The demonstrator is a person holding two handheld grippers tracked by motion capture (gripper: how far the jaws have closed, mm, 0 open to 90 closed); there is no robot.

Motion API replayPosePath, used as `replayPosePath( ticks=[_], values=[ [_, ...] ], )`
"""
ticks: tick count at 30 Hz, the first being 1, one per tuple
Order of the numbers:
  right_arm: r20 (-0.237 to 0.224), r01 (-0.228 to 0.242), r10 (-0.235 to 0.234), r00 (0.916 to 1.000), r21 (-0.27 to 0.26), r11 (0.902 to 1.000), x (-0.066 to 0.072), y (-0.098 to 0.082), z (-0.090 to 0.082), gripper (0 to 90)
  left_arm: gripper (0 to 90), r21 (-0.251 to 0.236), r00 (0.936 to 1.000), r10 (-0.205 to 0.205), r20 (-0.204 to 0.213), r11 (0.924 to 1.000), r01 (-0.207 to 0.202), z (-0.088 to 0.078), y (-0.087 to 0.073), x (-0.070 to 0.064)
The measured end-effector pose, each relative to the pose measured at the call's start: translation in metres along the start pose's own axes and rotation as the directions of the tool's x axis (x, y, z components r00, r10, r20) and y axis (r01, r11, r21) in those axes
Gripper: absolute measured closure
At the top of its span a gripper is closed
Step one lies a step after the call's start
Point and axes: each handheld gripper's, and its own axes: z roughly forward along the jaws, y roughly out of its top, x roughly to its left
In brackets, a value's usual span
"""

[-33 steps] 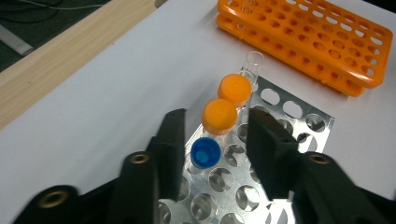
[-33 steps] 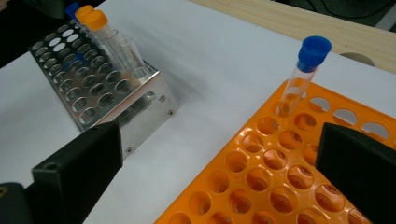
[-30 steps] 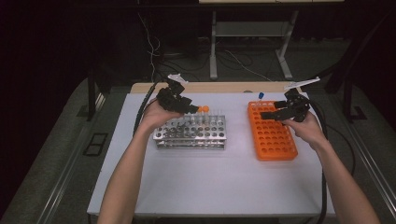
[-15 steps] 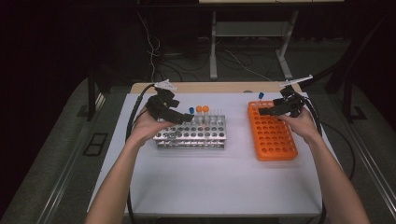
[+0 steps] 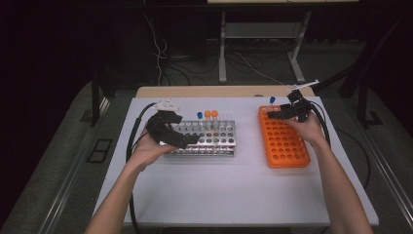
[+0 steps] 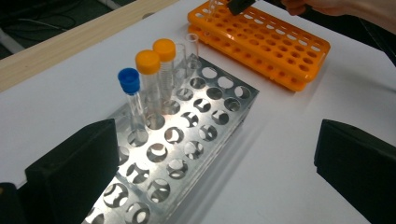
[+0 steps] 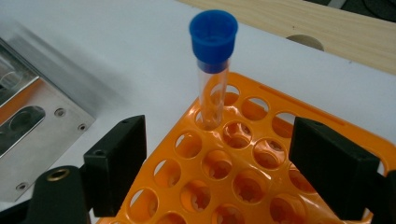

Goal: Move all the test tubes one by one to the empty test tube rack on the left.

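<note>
Black left gripper (image 5: pixel 187 141) hovers at the near left end of the steel rack (image 5: pixel 214 141) on the white bench (image 5: pixel 219 195), its fingers (image 6: pixel 74 163) wide apart after just opening, nothing between them. In that rack a blue-capped tube (image 6: pixel 129 100) and two orange-capped tubes (image 6: pixel 156 70) stand upright. Farther right lies the orange rack (image 5: pixel 287 144), with another blue-capped tube (image 7: pixel 212 60) upright in its far corner hole. The right gripper (image 5: pixel 272 114) sits just behind it, fingers (image 7: pixel 116 158) lately narrowing yet clear of the tube.

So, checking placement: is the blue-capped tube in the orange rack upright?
Upright: the blue-capped tube stands straight in a corner hole of the orange rack.
</note>
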Motion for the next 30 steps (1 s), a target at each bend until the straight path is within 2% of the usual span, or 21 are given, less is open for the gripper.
replayPosePath(
  ticks=[7, 11, 13, 16, 22, 23, 24, 30],
  values=[
    [0.014, 0.020, -0.020, 0.9997, -0.014, 0.9997, 0.004, 0.001, 0.009, 36.0, 0.0, 0.005, 0.9999, 0.013, 0.010, 0.9999, -0.013, 0.000, -0.007, -0.007],
    [0.036, 0.036, -0.035, 0.9987, -0.026, 0.9990, 0.008, 0.003, 0.016, 45.7, 0.0, 0.014, 0.9998, 0.019, 0.011, 0.9997, -0.019, 0.001, -0.011, -0.009],
    [0.042, 0.037, -0.036, 0.9985, -0.033, 0.9988, 0.009, 0.003, 0.019, 46.6, 0.0, 0.019, 0.9997, 0.022, 0.009, 0.9996, -0.022, 0.001, -0.012, -0.009],
    [0.060, 0.037, -0.035, 0.9976, -0.030, 0.9989, 0.011, 0.003, 0.025, 53.5, 0.0, 0.032, 0.9997, 0.023, 0.005, 0.9992, -0.023, 0.003, -0.014, -0.007],
    [0.104, 0.055, -0.051, 0.9933, -0.043, 0.9975, 0.014, 0.003, 0.030, 69.9, 0.0, 0.036, 0.9999, 0.016, -0.001, 0.9992, -0.016, 0.003, -0.017, -0.005],
    [0.100, 0.057, -0.052, 0.9936, -0.047, 0.9973, 0.014, 0.003, 0.031, 73.6, 0.0, 0.034, 0.9999, 0.016, 0.000, 0.9993, -0.016, 0.004, -0.018, -0.005],
    [0.093, 0.052, -0.047, 0.9945, -0.047, 0.9976, 0.015, 0.004, 0.032, 75.0, 0.0, 0.034, 0.9999, 0.016, -0.001, 0.9993, -0.016, 0.004, -0.018, -0.005],
    [0.120, 0.094, -0.088, 0.9889, -0.048, 0.9944, 0.023, 0.006, 0.030, 75.7, 0.0, 0.034, 0.9998, 0.019, 0.004, 0.9992, -0.020, 0.003, -0.017, -0.006]
  ],
)
